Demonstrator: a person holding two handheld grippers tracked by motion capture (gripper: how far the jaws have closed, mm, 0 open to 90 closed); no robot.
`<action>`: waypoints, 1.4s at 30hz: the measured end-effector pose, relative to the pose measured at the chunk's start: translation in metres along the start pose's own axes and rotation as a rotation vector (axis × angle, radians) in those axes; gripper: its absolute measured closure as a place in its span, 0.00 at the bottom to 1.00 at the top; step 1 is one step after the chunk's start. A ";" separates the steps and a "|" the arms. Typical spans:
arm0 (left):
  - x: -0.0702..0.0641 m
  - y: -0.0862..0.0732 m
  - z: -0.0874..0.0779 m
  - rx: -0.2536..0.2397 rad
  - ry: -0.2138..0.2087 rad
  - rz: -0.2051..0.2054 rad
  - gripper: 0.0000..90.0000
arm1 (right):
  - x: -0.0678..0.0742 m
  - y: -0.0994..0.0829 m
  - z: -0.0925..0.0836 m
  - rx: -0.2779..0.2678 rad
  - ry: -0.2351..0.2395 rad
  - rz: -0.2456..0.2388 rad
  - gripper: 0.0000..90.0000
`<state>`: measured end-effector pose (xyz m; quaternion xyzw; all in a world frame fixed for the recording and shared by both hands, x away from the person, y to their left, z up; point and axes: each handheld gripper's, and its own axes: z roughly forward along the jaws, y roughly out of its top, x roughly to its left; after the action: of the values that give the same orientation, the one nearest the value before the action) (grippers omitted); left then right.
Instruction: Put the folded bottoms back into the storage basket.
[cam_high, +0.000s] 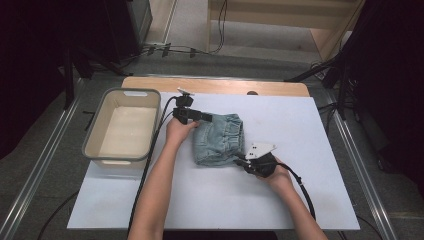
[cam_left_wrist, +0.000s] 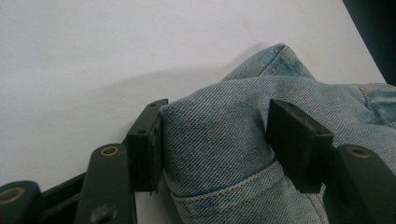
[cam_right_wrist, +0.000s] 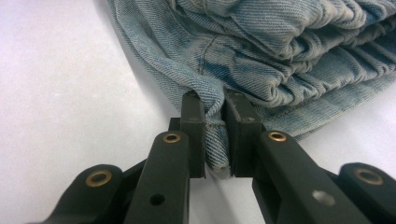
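From the high view, a folded pair of denim shorts (cam_high: 219, 139) lies at the middle of the white bench (cam_high: 310, 200); a grey tub (cam_high: 123, 126) stands empty at the left of the frame, just beside the left forearm, probably the place the bundle is meant to go, since the two tools hold it from opposite sides as if for a lift; the left hand-held gripper (cam_high: 207, 118) meets the upper left corner of the cloth, and the right hand-held gripper (cam_high: 239, 159) meets its lower right edge.

In the left gripper view, the jaws stand spread with a thick fold of denim (cam_left_wrist: 219, 149) between them; the left pad touches the cloth, the right seems to press its side, though whether it truly bites I cannot tell; the wide stance suits the bulk of the fold.

In the right gripper view, the jaws are pressed together on a hemmed edge (cam_right_wrist: 215, 135) at centre frame, pinching it firmly; the gathered waistband (cam_right_wrist: 317, 60) is stacked at upper right, so the grip takes a lower layer.
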<state>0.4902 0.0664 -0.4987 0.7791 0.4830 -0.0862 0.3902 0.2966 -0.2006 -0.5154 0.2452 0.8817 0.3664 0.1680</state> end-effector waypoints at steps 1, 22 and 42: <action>0.000 0.000 0.000 0.004 -0.001 0.000 0.47 | 0.000 0.000 0.000 0.000 0.000 0.000 0.87; -0.001 -0.005 -0.002 -0.036 0.016 0.065 0.78 | 0.004 0.001 0.001 0.006 -0.024 -0.036 0.86; -0.013 -0.004 -0.012 -0.084 0.007 0.105 0.84 | 0.002 0.004 -0.006 -0.070 -0.017 0.055 0.90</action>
<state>0.4767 0.0666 -0.4858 0.7866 0.4458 -0.0425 0.4251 0.2928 -0.2003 -0.5082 0.2663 0.8599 0.3993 0.1739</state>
